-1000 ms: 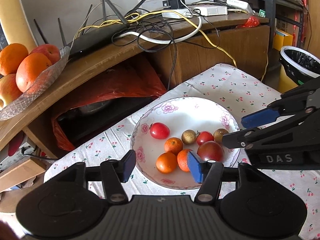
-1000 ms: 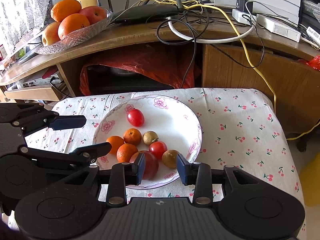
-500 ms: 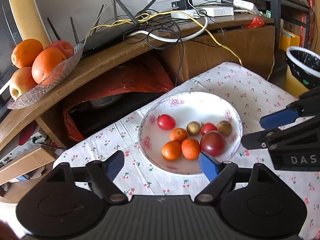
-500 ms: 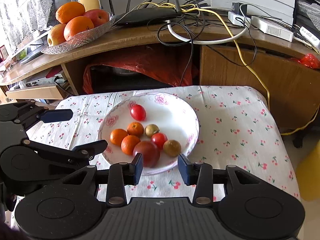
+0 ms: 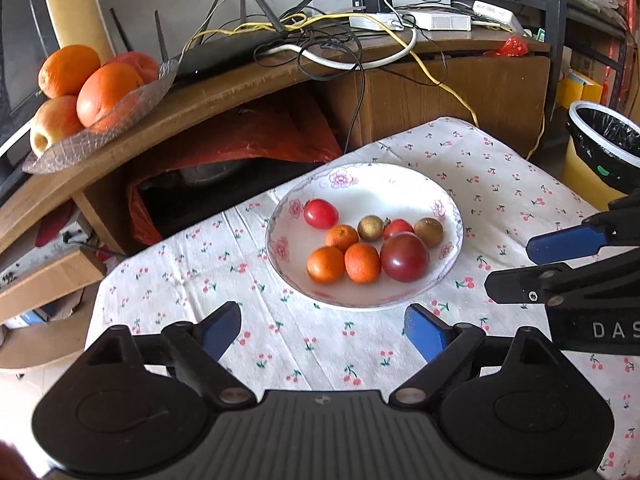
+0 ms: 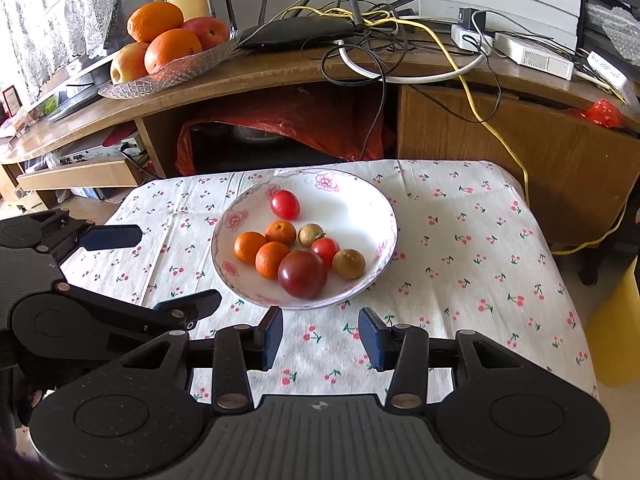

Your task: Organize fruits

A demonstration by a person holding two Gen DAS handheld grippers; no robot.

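Cherry-print cloth covers a small table (image 6: 460,264) in front of a cluttered wooden desk. On it sits a white floral bowl (image 6: 360,204) holding three small oranges, two cherry tomatoes, two brown longans and one dark red tomato (image 6: 303,274). That tomato lies at the near rim, straight ahead of the right gripper (image 6: 320,338) and just beyond it; the left gripper (image 5: 322,332) sits further left. Both are empty: left jaws spread wide, right jaws moderately apart. The tomato is nearly round, with no clear long axis or facing, so the right gripper looks nearer.
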